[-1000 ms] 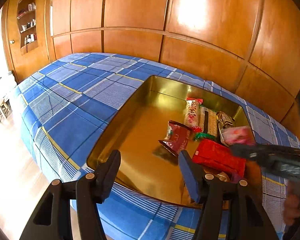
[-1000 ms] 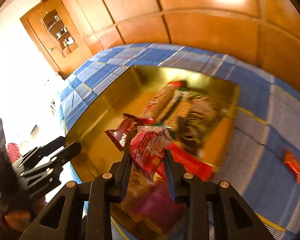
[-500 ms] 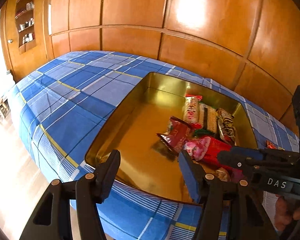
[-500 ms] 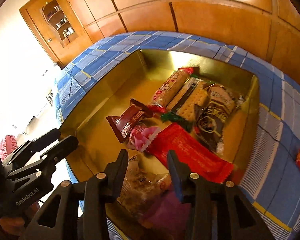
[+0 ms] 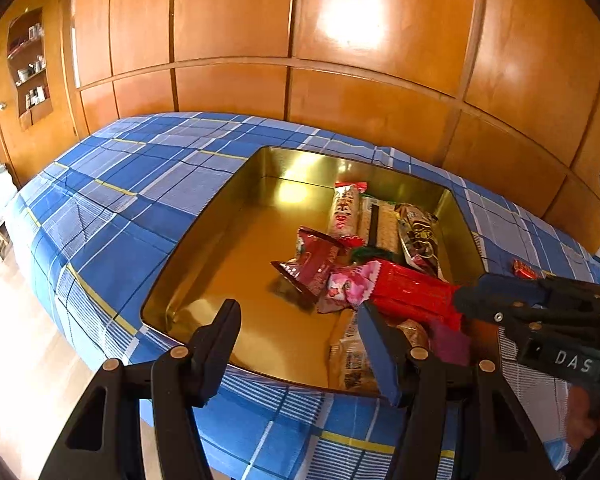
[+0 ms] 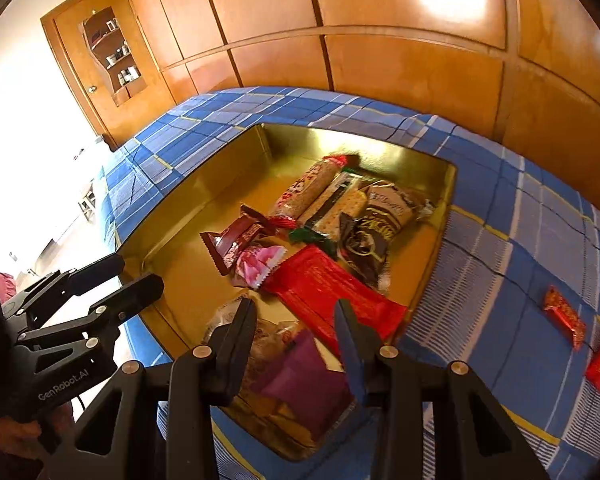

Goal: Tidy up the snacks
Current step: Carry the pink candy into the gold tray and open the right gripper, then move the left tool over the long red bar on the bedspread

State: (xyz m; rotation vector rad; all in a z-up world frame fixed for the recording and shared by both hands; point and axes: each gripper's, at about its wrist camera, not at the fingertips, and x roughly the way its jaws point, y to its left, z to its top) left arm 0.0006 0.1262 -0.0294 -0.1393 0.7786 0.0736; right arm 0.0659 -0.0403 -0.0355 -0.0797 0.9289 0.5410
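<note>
From the left wrist camera, one gold metal tray (image 5: pixel 220 216) is sitting on a bed covered by a blue plaid cloth (image 5: pixel 140 192), with wooden wall panels (image 5: pixel 340 40) rising behind it. The left gripper (image 5: pixel 300 328) is hovering over the tray's near edge with its two fingers standing apart and nothing between them. Snacks are crowding the tray's right side: one maroon packet (image 5: pixel 312 264), one pink-and-white packet (image 5: pixel 352 284), one long red packet (image 5: pixel 412 292), one tall red-and-white biscuit roll (image 5: pixel 346 212), one cracker pack (image 5: pixel 380 224), one dark brown bag (image 5: pixel 418 236), one clear bag of pastries (image 5: pixel 352 352) and one purple packet (image 5: pixel 448 344). One small red snack (image 5: pixel 524 270) is lying on the cloth beyond the tray. The right gripper (image 5: pixel 472 300) is reaching in from the right, above the long red packet.

From the right wrist camera, the same tray (image 6: pixel 172 240) is lying below. The right gripper (image 6: pixel 296 320) is released; its jaws have just been opening and are holding nothing, the pink-and-white packet (image 6: pixel 256 262) lying in the tray beyond its tips. The clear bag (image 6: pixel 260 336) and purple packet (image 6: pixel 300 380) are lying under its fingers. Two small red snacks (image 6: pixel 564 316) are lying on the cloth (image 6: pixel 520 240) to the right, outside the tray. The left gripper (image 6: pixel 136 276) is showing at the left, open and empty.
</note>
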